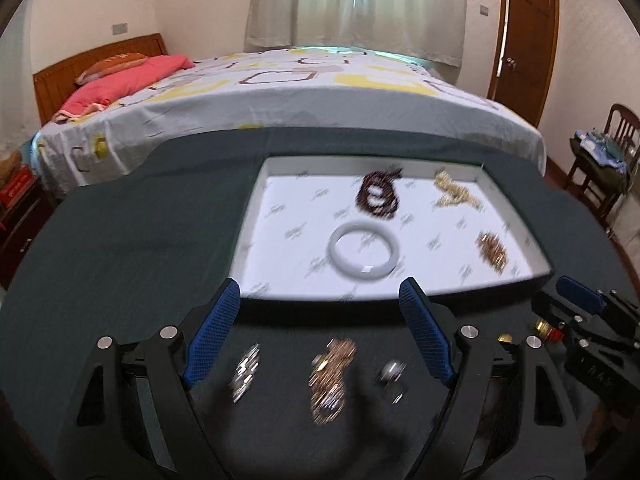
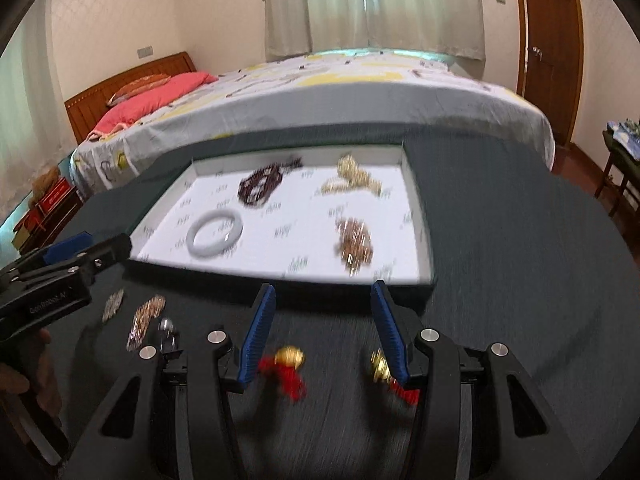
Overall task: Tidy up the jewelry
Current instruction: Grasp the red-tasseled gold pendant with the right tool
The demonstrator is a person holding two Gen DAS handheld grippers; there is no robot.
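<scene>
A white tray (image 1: 256, 196) lies on the dark cloth and holds a white bangle (image 1: 364, 254), a dark bead bracelet (image 1: 378, 196), a cream bead necklace (image 1: 456, 194) and a gold chain piece (image 1: 492, 250). My left gripper (image 1: 320, 292) is open above the cloth in front of the tray. Below it lie a silver piece (image 1: 244, 372), a rose-gold chain (image 1: 332, 376) and a small silver item (image 1: 392, 378). My right gripper (image 2: 323, 290) is also open with nothing gripped. Two gold ornaments with red tassels (image 2: 286, 368) (image 2: 382, 364) lie on the cloth beneath it, the right one partly hidden by a finger.
The dark cloth (image 2: 520, 260) covers the table. A bed (image 1: 320, 92) stands close behind it. A wooden chair with clothes (image 1: 604, 160) is at the right, a door (image 2: 552, 40) beyond. Each gripper shows at the edge of the other's view; a hand (image 2: 16, 364) holds the left one.
</scene>
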